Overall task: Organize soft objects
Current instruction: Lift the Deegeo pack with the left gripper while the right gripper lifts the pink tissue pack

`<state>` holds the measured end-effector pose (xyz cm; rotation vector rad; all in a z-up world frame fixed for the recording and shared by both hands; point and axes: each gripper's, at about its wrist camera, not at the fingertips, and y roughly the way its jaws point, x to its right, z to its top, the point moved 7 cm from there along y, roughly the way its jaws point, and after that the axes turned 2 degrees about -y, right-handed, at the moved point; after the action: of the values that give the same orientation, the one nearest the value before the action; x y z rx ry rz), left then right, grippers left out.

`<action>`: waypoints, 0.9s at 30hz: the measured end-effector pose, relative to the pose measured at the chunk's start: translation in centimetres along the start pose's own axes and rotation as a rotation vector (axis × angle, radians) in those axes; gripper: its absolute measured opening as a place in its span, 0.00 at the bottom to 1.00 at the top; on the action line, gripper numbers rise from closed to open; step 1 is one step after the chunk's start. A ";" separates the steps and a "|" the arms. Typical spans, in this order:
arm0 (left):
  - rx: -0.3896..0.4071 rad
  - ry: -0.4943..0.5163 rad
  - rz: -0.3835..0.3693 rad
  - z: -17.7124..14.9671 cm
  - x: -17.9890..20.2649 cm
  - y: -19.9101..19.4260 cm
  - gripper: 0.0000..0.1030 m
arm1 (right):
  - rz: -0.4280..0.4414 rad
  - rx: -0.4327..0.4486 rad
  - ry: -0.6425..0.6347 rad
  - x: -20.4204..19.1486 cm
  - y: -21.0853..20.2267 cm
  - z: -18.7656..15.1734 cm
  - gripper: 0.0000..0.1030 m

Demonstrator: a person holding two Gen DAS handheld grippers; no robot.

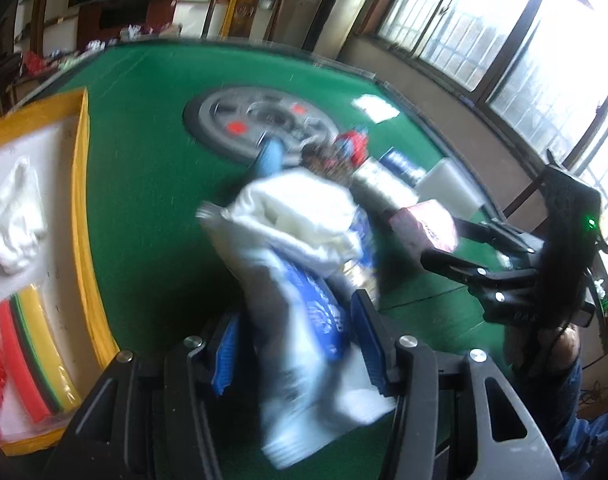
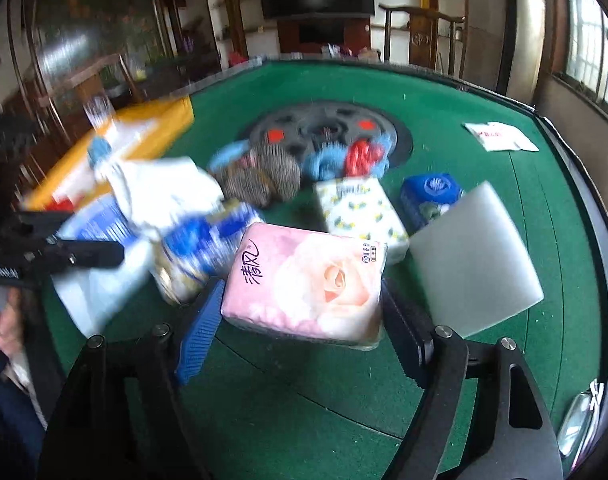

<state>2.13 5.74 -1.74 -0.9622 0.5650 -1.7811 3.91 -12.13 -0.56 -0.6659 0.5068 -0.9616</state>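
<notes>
Our left gripper (image 1: pixel 300 344) is clamped on a white and blue plastic bag (image 1: pixel 304 288) with white cloth bulging from its top, lifted over the green table (image 1: pixel 144 152). Our right gripper (image 2: pixel 300 332) straddles a pink tissue pack (image 2: pixel 307 284); whether its pads (image 2: pixel 200 332) press on the pack we cannot tell. Beyond it lie a patterned tissue pack (image 2: pixel 359 212), a blue pack (image 2: pixel 427 196) and a grey foam block (image 2: pixel 475 260). To the left sits a yellow-rimmed tray (image 1: pixel 84 184) holding a white cloth (image 1: pixel 18 212).
</notes>
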 end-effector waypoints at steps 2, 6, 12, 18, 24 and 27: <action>0.037 0.016 -0.005 0.4 0.5 -1.0 0.49 | 0.025 0.042 0.024 0.2 -0.8 0.6 0.75; 0.056 0.048 0.015 0.7 1.1 -2.1 0.49 | 0.036 0.061 0.039 -0.1 -1.2 0.8 0.75; -0.053 -0.009 0.140 -0.3 -0.7 -0.7 0.54 | 0.039 0.050 0.030 -0.5 -1.1 0.6 0.75; -0.123 0.044 0.163 -0.9 0.1 1.1 0.60 | 0.041 0.061 0.035 -0.3 -1.3 0.6 0.75; -0.128 0.062 0.183 -0.8 0.1 3.3 0.56 | 0.044 0.067 0.033 -0.3 -1.5 0.7 0.75; -0.097 0.073 0.162 -1.0 0.2 2.8 0.49 | 0.044 0.068 0.032 -0.3 -1.5 0.7 0.75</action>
<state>2.80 4.41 -4.37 -0.8941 0.7606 -1.6615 3.34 -12.24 1.03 -0.5773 0.5127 -0.9452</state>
